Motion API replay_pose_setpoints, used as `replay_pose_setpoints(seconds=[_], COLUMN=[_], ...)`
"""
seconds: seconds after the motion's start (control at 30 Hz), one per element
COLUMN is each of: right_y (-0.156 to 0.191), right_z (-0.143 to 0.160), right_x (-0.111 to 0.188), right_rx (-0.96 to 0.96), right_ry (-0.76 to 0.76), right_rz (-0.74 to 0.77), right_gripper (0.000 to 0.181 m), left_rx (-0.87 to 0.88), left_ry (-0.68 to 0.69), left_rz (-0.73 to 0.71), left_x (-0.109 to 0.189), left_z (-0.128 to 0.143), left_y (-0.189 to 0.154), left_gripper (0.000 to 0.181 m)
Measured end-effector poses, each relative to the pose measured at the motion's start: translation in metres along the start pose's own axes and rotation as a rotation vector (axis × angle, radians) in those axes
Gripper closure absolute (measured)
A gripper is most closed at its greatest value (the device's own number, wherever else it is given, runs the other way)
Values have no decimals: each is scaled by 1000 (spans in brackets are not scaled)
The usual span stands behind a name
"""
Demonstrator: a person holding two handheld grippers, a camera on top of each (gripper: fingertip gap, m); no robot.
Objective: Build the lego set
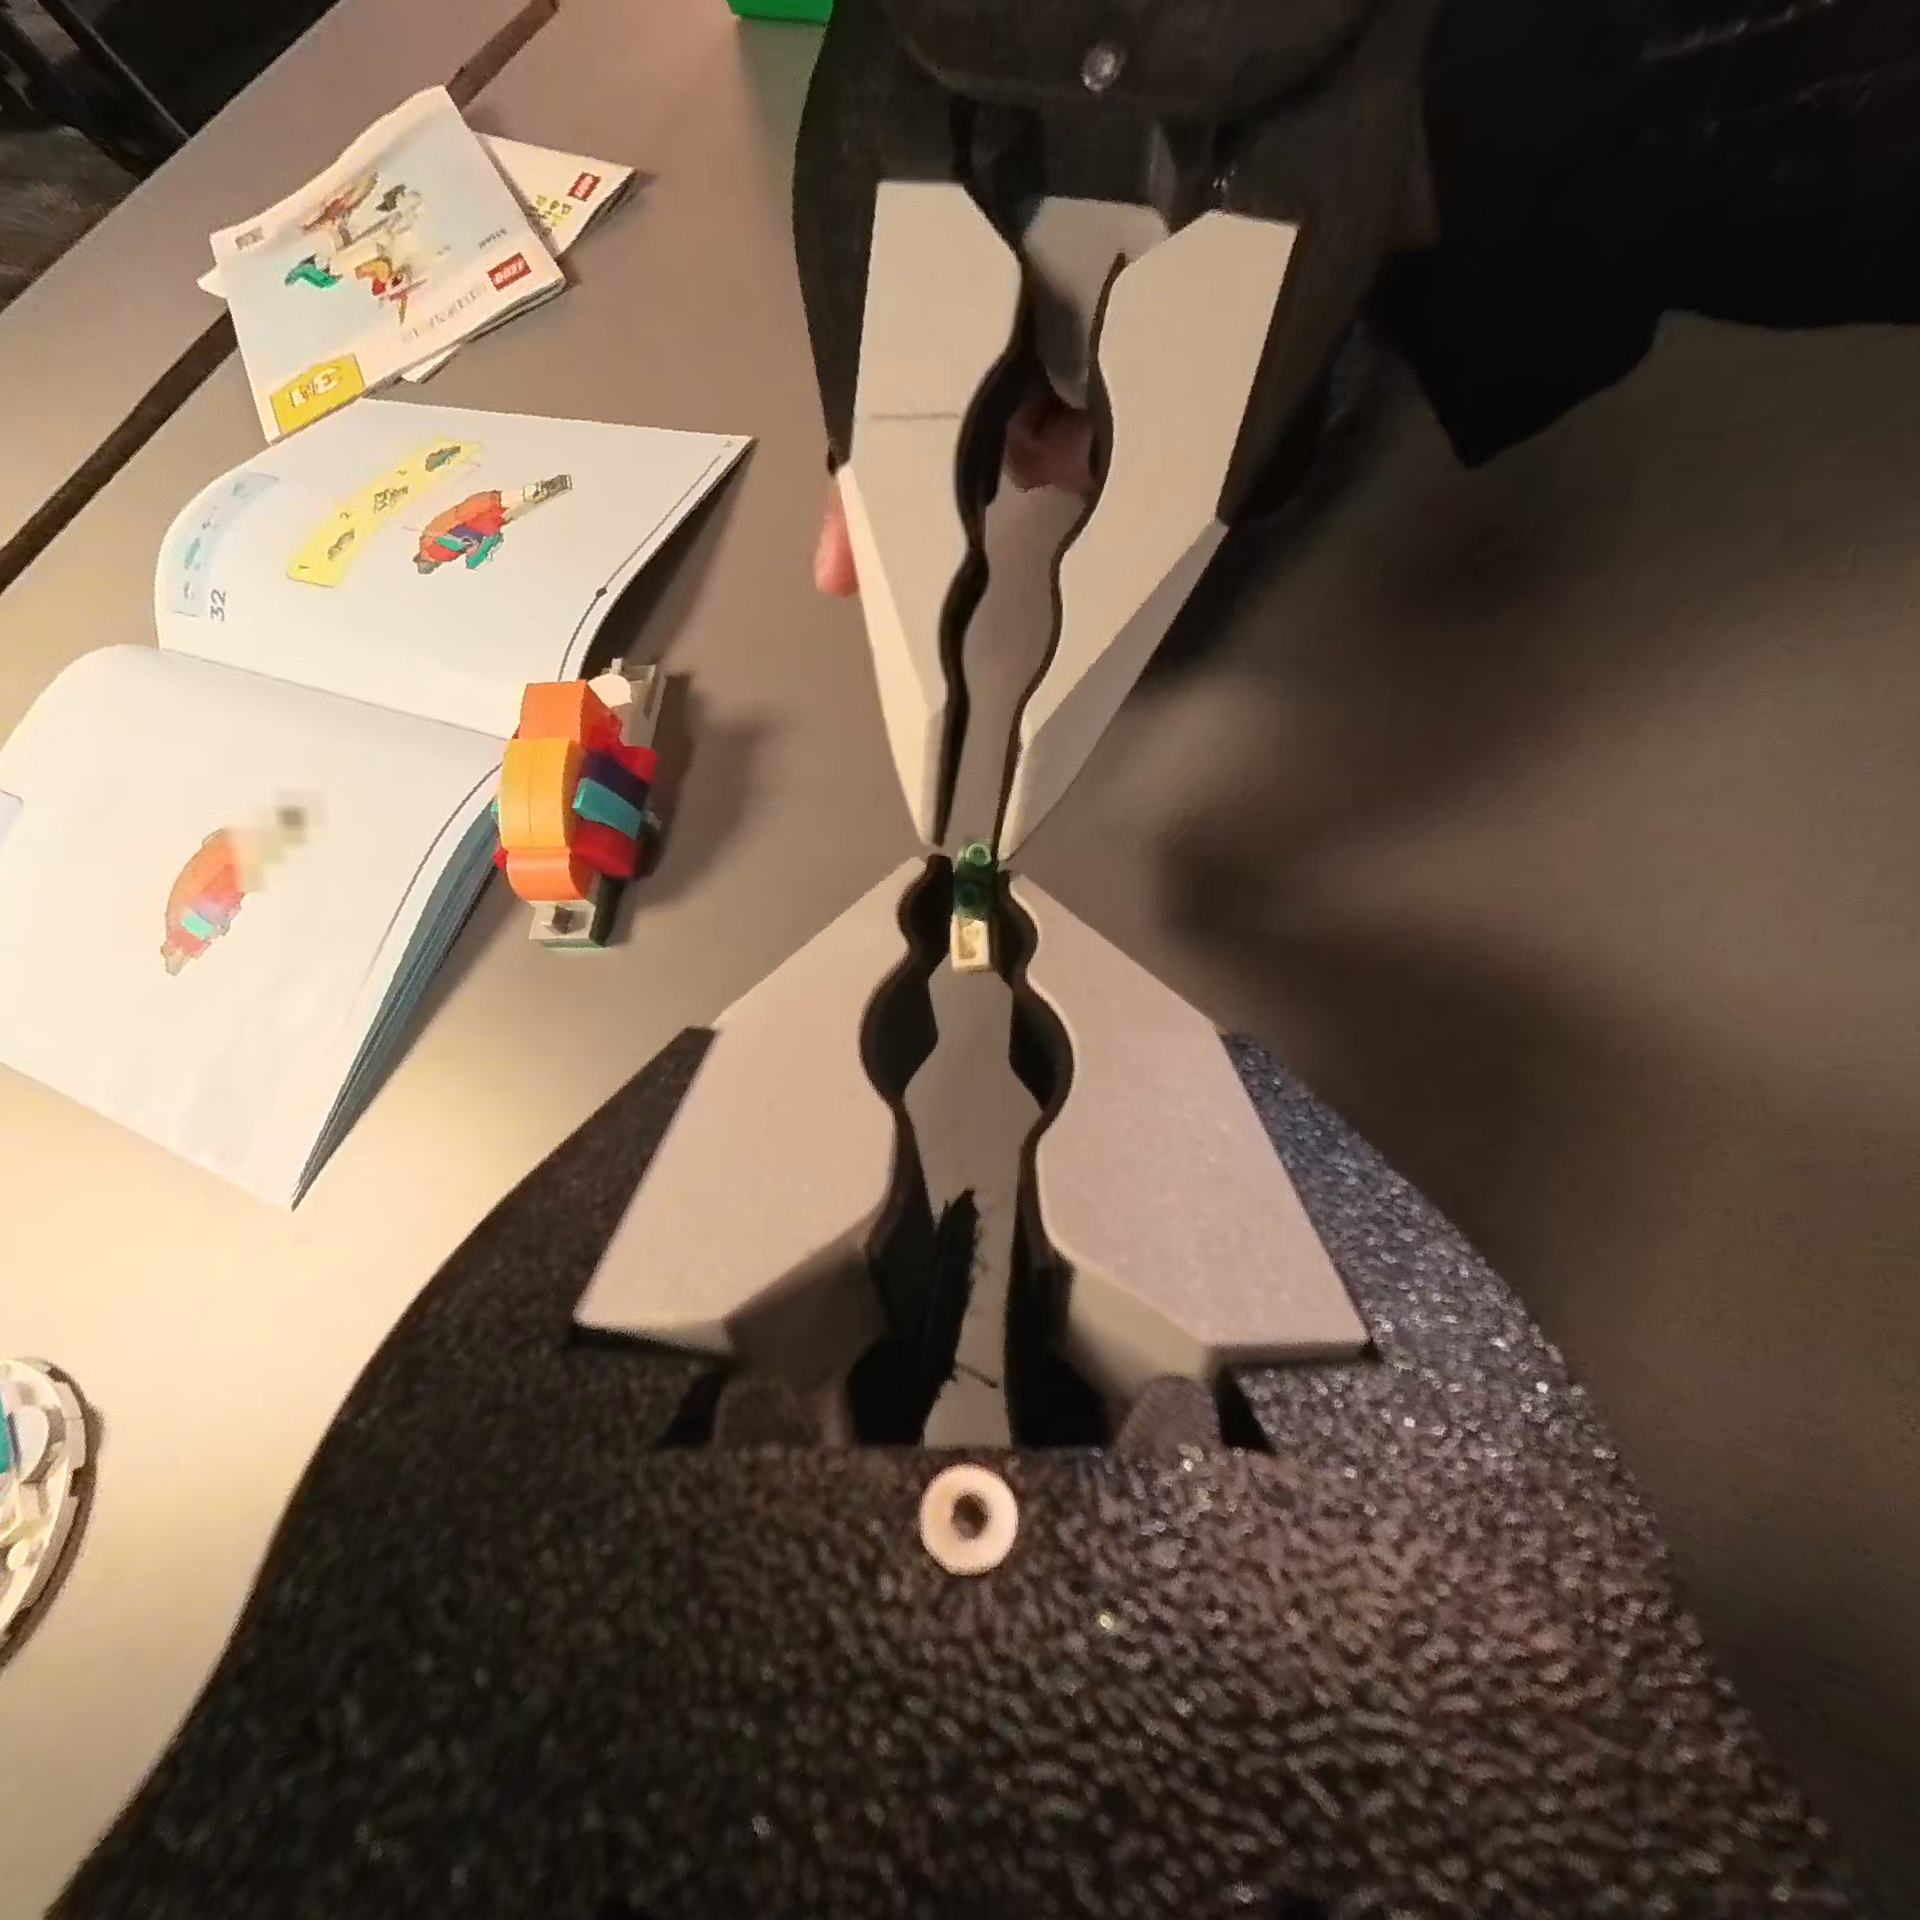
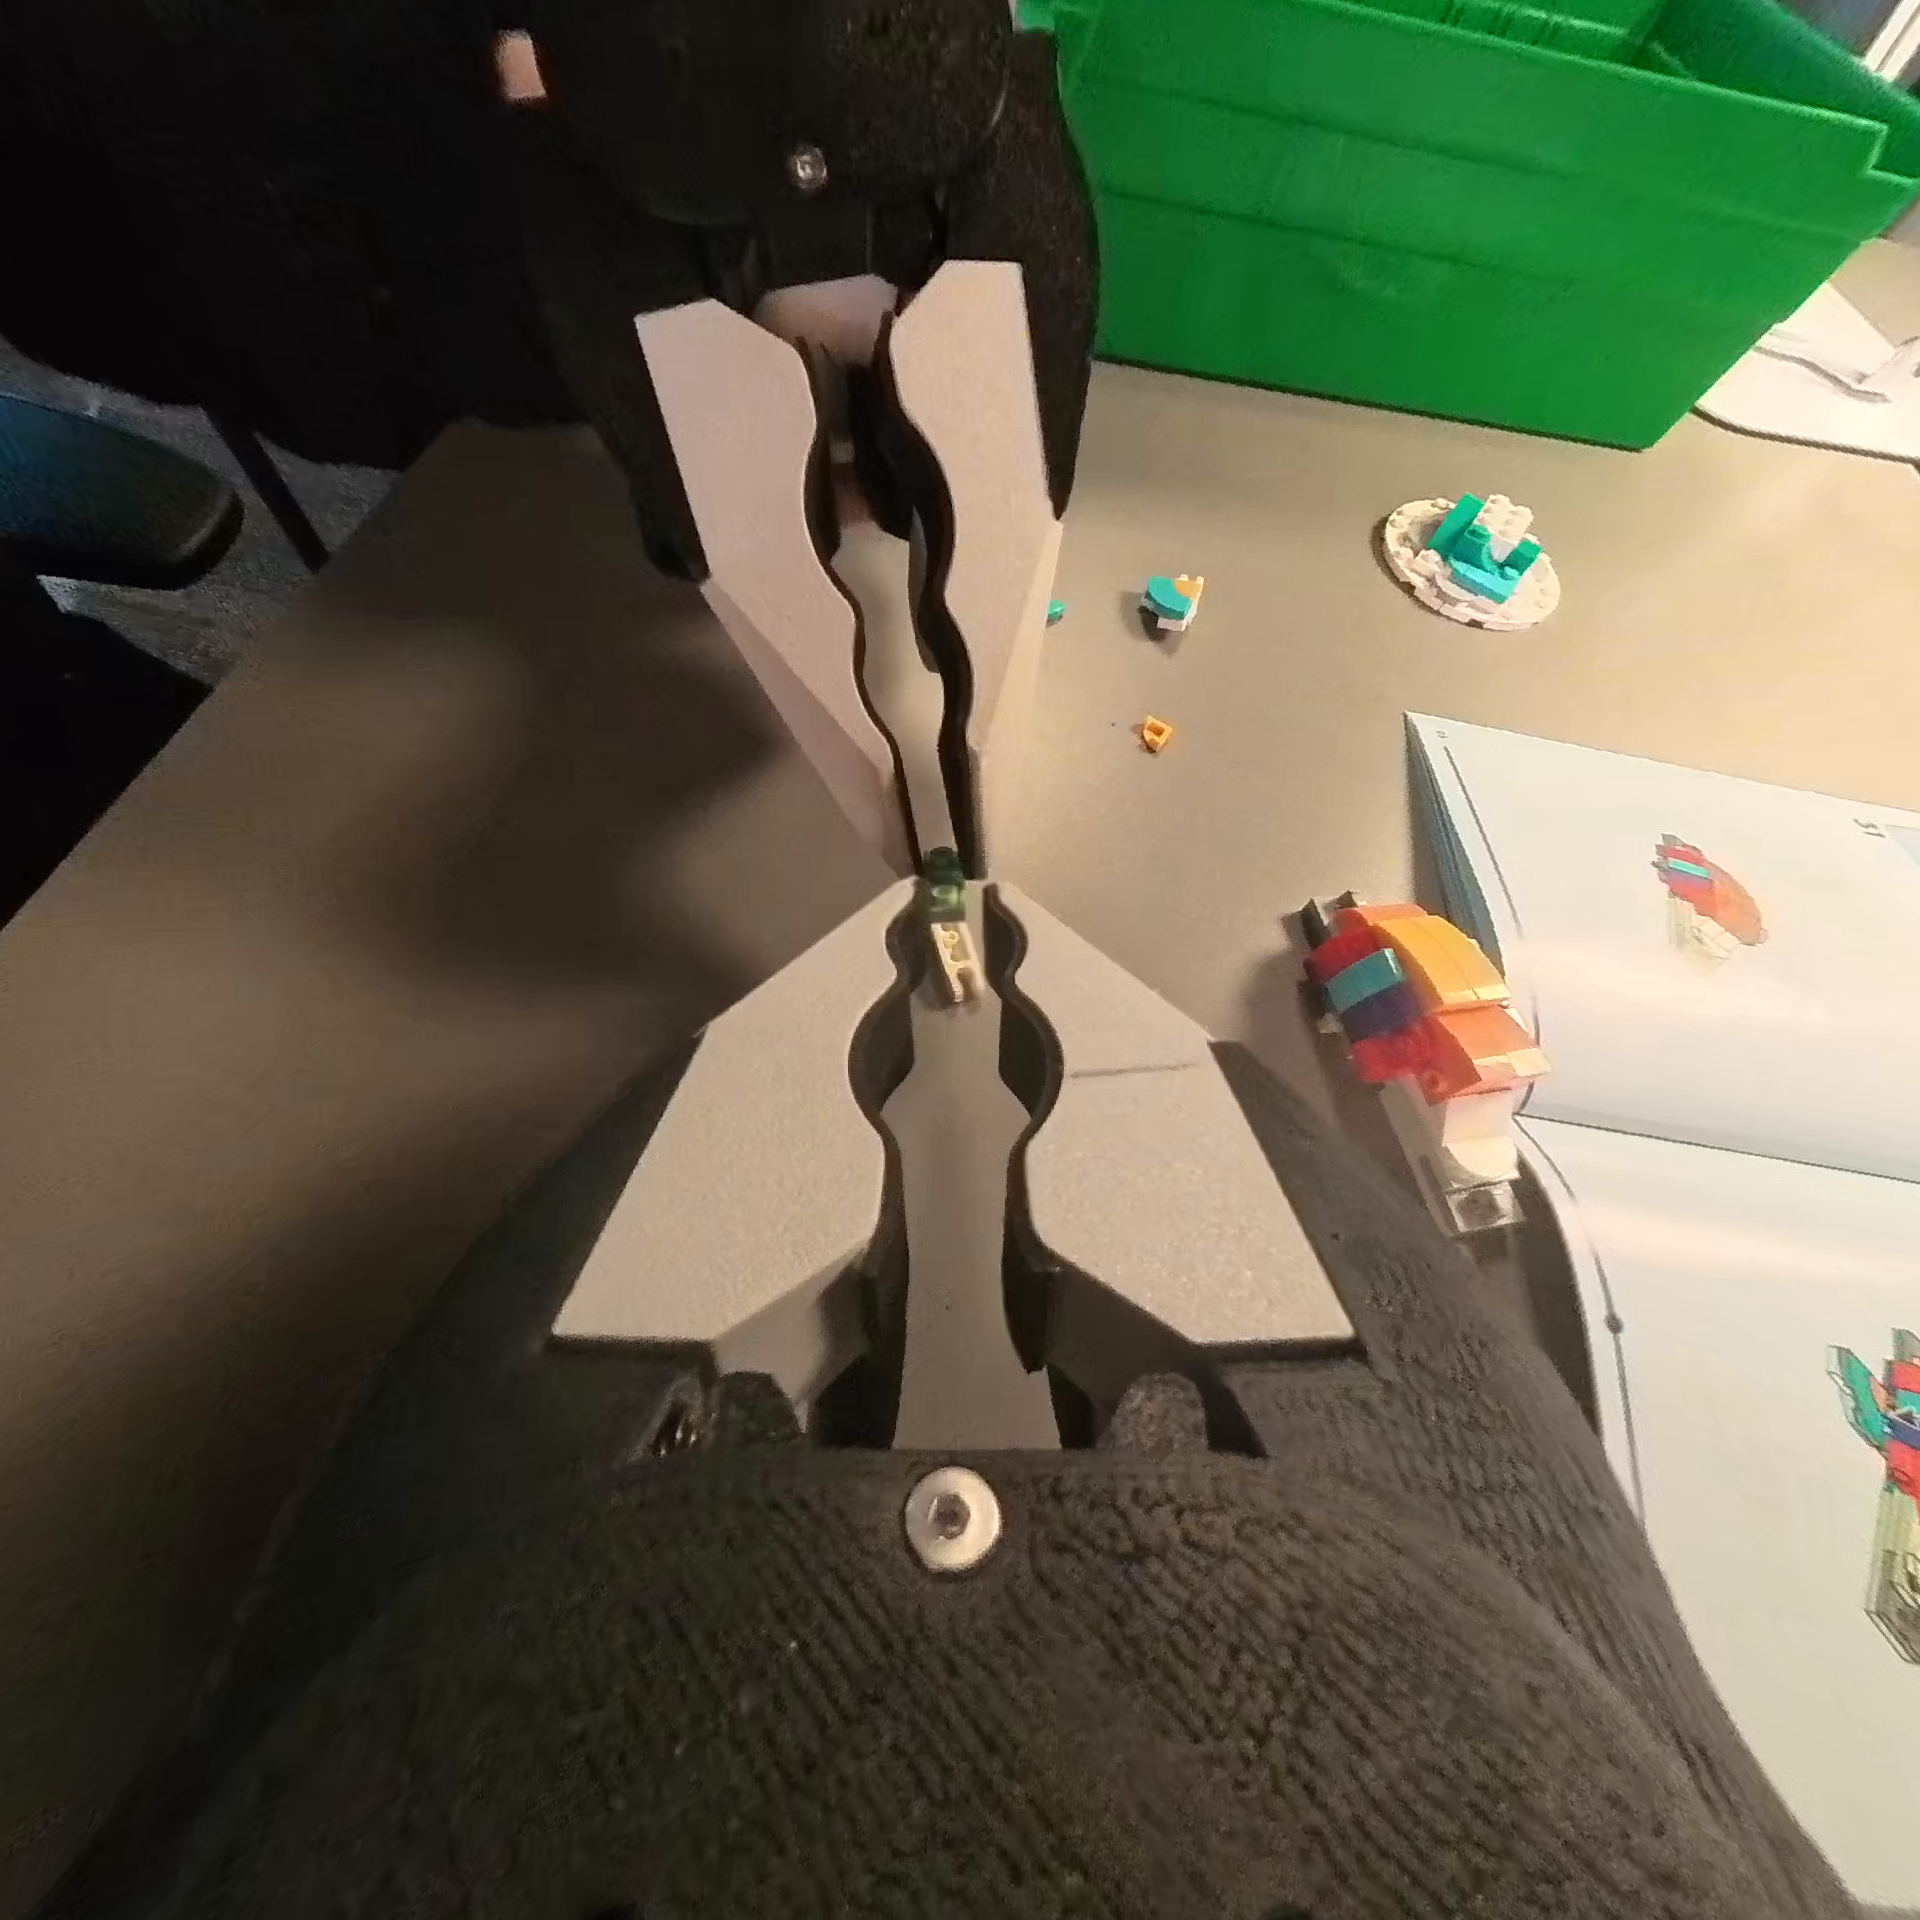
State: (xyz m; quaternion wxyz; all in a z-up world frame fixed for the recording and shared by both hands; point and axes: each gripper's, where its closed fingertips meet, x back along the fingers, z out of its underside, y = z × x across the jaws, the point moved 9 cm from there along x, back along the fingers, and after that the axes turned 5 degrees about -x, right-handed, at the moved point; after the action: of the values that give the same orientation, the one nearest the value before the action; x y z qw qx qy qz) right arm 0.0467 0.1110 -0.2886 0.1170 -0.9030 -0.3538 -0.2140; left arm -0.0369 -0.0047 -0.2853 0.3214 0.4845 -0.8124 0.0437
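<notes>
left wrist view puts your small piece [image 1: 971, 902], green stud end and white end, right where the two grippers meet tip to tip above the grey table [image 1: 1455, 935]. your left gripper [image 1: 966, 914] is nearly closed, pinching the white end; your right gripper [image 1: 971, 831] comes in from opposite, pointing steeply down, its tips narrowed onto the green end. beside them, the orange and red lego model [image 1: 577, 810] lies against the open instruction book [image 1: 260, 831], with closed booklets [image 1: 395, 270] farther off and a green bin [image 2: 1455, 197] beyond.
</notes>
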Motion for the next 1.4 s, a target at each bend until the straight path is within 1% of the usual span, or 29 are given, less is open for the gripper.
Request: replay_pose_setpoints(seconds=[0.07,0.17,0.3,0.47,0.57,0.63,0.67,0.77,0.97,1.07,1.17,1.3,1.33,1.37,1.4], right_y=[1,1,2,2,1,3,4,5,4,4,5,4,3,1,-1], right_z=[0,1,2,1,1,1,2,3,3,3,3,4,4,6,8], right_x=[-1,-2,-4,-2,-2,-3,-4,-7,-7,-8,-8,-6,-4,-1,3], right_rx=[9,14,19,12,13,28,37,56,44,47,57,49,38,22,5], right_ry=[10,23,44,20,18,35,48,72,73,81,85,83,75,75,80], right_rz=[-5,4,-12,-7,9,11,12,24,30,30,25,32,42,59,81], right_gripper=[175,170,171,174,165,174,174,171,164,167,175,175,175,175,175], left_rx=[-3,-9,-17,-20,-45,-49,-52,-45,-47,-49,-60,-29,-2,36,80], left_ry=[10,21,27,34,63,76,80,82,69,66,73,55,48,64,93], left_rz=[4,2,-15,-21,-12,-6,-9,-5,-9,0,6,-21,-30,-29,-8], left_x=[0,-1,1,3,0,-3,-3,-3,0,-1,-2,-3,-3,-3,-4], left_z=[1,1,1,-2,0,2,3,5,5,4,3,3,2,4,6], left_y=[0,-1,0,0,-2,-1,-1,1,3,1,0,0,0,0,0], left_gripper=[175,175,175,175,175,176,176,175,176,176,175,175,168,150,138])
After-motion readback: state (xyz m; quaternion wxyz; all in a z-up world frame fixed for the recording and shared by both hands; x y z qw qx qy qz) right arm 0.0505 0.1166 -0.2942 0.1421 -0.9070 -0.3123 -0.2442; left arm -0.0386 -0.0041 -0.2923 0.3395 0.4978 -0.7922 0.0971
